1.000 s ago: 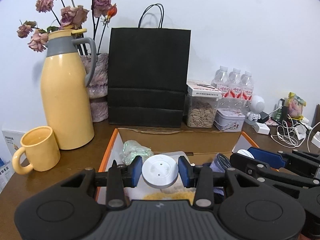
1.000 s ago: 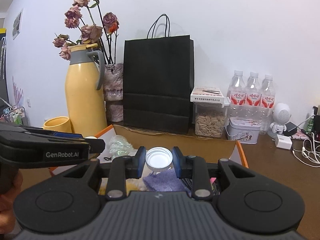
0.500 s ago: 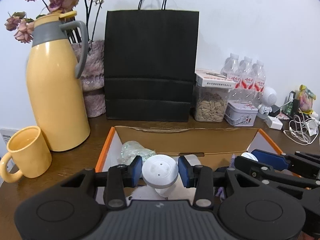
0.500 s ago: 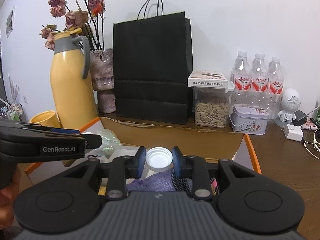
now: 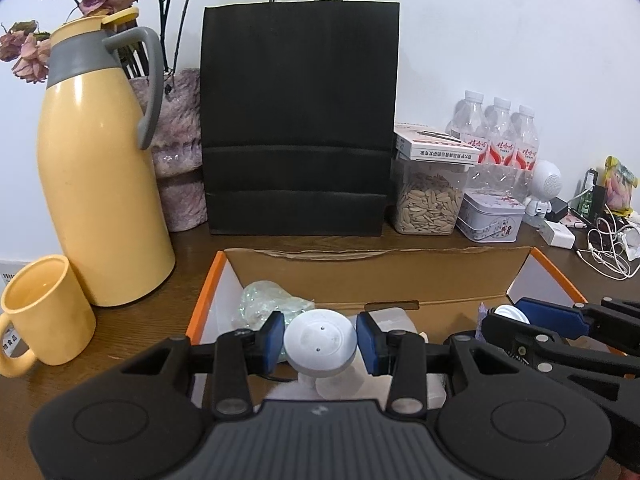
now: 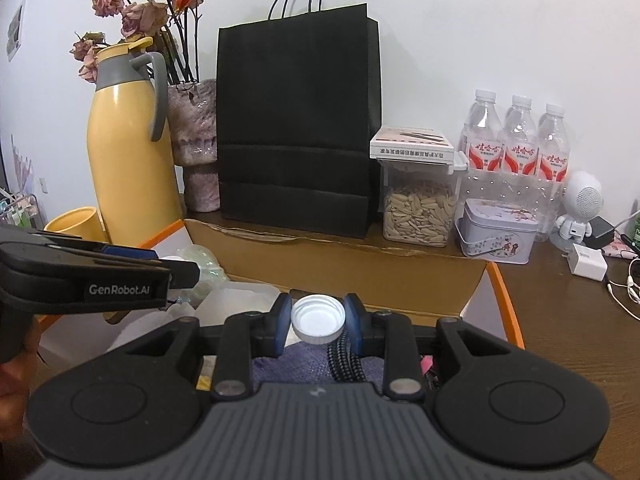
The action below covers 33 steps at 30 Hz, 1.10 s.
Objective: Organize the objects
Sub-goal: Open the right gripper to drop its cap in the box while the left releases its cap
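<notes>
My left gripper [image 5: 320, 344] is shut on a round white plastic piece [image 5: 320, 346], held over the open orange-edged cardboard box [image 5: 380, 280]. My right gripper [image 6: 318, 318] is shut on a white bottle cap [image 6: 318, 319], its hollow side toward the camera, above the same box [image 6: 340, 264]. In the left wrist view the right gripper [image 5: 508, 316] shows at the right with the cap [image 5: 508, 313] between its blue pads. The right wrist view shows the left gripper [image 6: 176, 270] entering from the left. Inside the box lie a crumpled clear bag [image 5: 268, 304], purple cloth [image 6: 296, 364] and a braided cable [image 6: 344, 360].
Behind the box stand a black paper bag [image 5: 298, 132], a yellow thermos jug [image 5: 100, 168], a vase of dried roses [image 5: 180, 152], a jar of seeds [image 5: 430, 200], a small tin [image 5: 490, 216] and three water bottles [image 5: 496, 136]. A yellow mug [image 5: 44, 312] sits left; chargers and cables [image 5: 604, 248] lie right.
Both grippers moved forward and lower over the box, keeping their grips. The bag, jug and jar now look closer and larger.
</notes>
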Tool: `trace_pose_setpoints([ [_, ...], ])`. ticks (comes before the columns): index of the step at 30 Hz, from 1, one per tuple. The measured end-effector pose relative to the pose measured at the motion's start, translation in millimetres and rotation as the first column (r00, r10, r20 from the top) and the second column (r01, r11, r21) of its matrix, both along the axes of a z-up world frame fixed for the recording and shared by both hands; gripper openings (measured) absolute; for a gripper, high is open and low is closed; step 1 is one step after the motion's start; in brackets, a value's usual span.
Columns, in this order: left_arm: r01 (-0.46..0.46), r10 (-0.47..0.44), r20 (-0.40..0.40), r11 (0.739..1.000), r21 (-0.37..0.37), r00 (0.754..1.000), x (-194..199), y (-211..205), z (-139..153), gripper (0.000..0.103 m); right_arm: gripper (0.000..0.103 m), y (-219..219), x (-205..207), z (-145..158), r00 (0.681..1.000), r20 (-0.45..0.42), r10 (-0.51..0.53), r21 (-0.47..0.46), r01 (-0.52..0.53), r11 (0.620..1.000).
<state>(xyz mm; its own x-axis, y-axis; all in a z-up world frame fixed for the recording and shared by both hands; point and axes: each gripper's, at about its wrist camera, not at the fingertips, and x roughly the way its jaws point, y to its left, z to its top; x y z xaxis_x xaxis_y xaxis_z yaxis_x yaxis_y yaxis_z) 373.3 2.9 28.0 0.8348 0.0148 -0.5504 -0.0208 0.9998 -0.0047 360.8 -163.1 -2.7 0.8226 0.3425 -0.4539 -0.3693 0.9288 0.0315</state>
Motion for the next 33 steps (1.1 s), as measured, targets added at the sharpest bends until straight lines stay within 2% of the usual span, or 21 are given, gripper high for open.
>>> trace_pose_setpoints([
  [2, -0.004, 0.004, -0.001, 1.0, 0.001, 1.0, 0, 1, 0, 0.038, 0.034, -1, 0, 0, 1.0, -0.005, -0.005, -0.003, 0.005, 1.0],
  [3, -0.006, 0.006, 0.001, 1.0, 0.002, 1.0, 0, 1, 0, 0.045, 0.045, -2, 1, 0, 1.0, -0.008, -0.011, -0.004, 0.011, 1.0],
  [4, -0.009, 0.009, 0.002, 1.0, 0.004, 1.0, -1, 2, 0, 0.064, 0.06, -3, 1, 0, 1.0, -0.009, -0.019, -0.005, 0.019, 1.0],
  [5, -0.015, 0.015, 0.003, 1.0, 0.006, 1.0, -1, 2, 0, 0.075, 0.066, -3, 0, 0, 1.0, -0.007, -0.027, -0.008, 0.027, 1.0],
  [6, -0.022, 0.022, 0.012, 1.0, 0.008, 1.0, -2, 3, 1, 0.09, 0.077, -4, 0, 0, 0.999, -0.004, -0.033, -0.013, 0.033, 0.999],
  [7, -0.026, 0.026, 0.027, 1.0, 0.01, 0.999, -3, 4, 2, 0.094, 0.086, -5, 0, 0, 0.999, -0.001, -0.039, -0.016, 0.039, 0.999],
  [8, -0.029, 0.029, 0.034, 1.0, 0.01, 0.999, -4, 4, 3, 0.095, 0.089, -5, 0, 0, 0.999, 0.001, -0.043, -0.019, 0.043, 0.999],
  [10, -0.034, 0.034, 0.031, 0.999, 0.008, 0.999, -4, 4, 4, 0.1, 0.103, -6, -1, 0, 0.999, 0.003, -0.05, -0.02, 0.05, 0.999],
  [24, -0.051, 0.051, 0.014, 0.999, -0.01, 0.999, -4, 7, 2, 0.101, 0.103, -5, -4, 1, 0.998, 0.009, -0.06, -0.028, 0.061, 0.998],
  [33, -0.055, 0.055, 0.028, 0.998, -0.003, 0.998, -22, 7, 5, 0.101, 0.103, -5, -23, 2, 0.998, 0.029, -0.063, -0.035, 0.064, 0.997],
])
